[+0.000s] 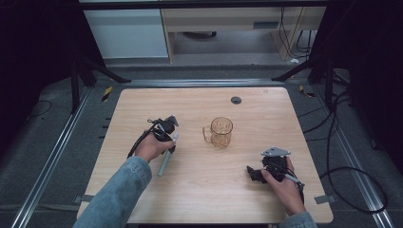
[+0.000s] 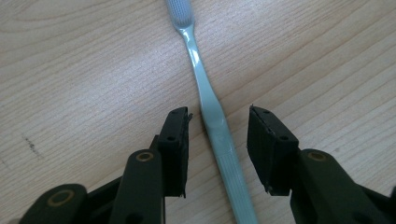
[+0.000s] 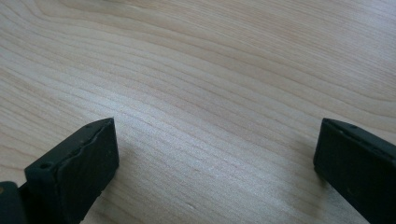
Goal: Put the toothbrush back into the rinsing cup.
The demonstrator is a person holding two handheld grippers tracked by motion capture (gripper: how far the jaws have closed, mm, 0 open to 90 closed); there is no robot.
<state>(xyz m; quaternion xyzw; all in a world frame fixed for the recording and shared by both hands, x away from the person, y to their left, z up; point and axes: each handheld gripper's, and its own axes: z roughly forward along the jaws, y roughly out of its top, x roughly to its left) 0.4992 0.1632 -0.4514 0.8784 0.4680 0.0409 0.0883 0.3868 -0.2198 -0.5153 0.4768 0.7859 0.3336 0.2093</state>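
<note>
From above, my left gripper (image 1: 172, 138) hangs over a pale blue-green toothbrush (image 1: 167, 157) lying on the light wooden table (image 1: 199, 190), left of centre. To its right stands an amber see-through glass mug (image 1: 219, 131) with a handle — nothing in it. My right gripper (image 1: 250, 172) rests at the near right, well apart from both.

Along my left gripper (image 2: 218, 140), the smooth plastic toothbrush (image 2: 205, 98) lies between the parted jaws, its ribbed handle near me and its bristled head far — neither pad touches it.

Along my right gripper (image 3: 215, 154), the jaws stand wide apart over bare wood grain.

I can read no writing or labels.
</note>
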